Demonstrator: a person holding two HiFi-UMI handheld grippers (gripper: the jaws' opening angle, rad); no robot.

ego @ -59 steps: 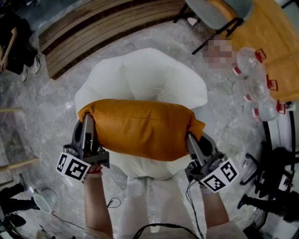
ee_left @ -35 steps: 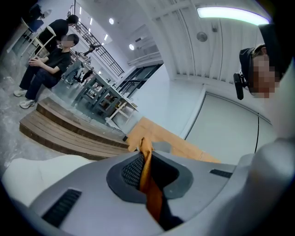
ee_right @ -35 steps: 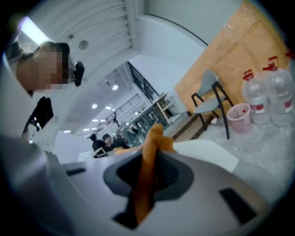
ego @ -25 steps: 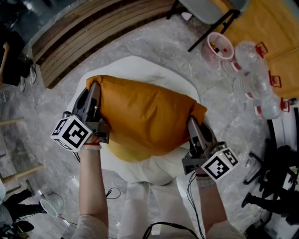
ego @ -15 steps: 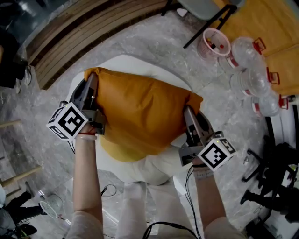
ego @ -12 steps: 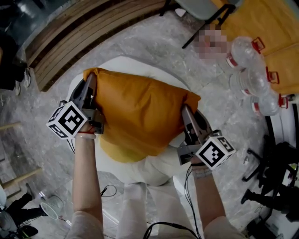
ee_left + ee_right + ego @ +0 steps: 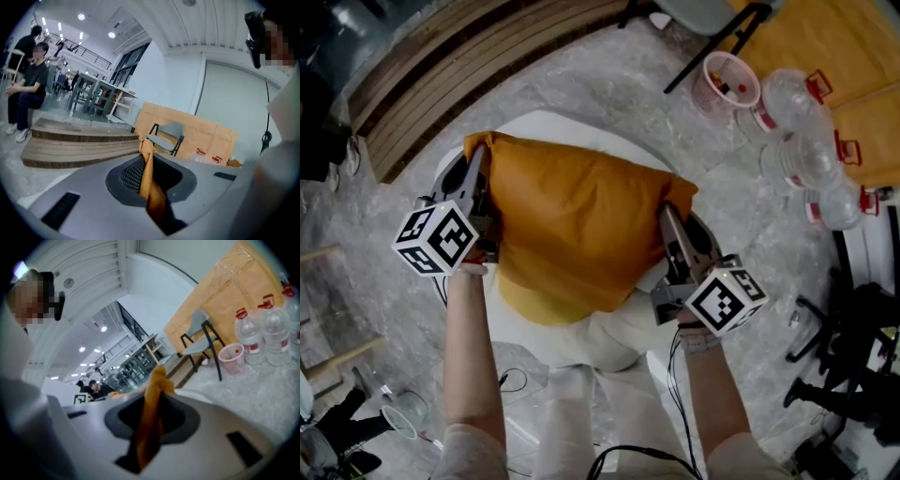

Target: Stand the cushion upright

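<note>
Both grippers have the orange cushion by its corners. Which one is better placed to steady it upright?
Left, probably. The left gripper clamps the far corner of the orange leather-look cushion, over the white padded seat. The right gripper pinches the corner near the seat's edge.

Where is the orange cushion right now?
Centre of the head view: the orange cushion is held between the left gripper and the right gripper, each shut on a side edge, over the white beanbag.
</note>
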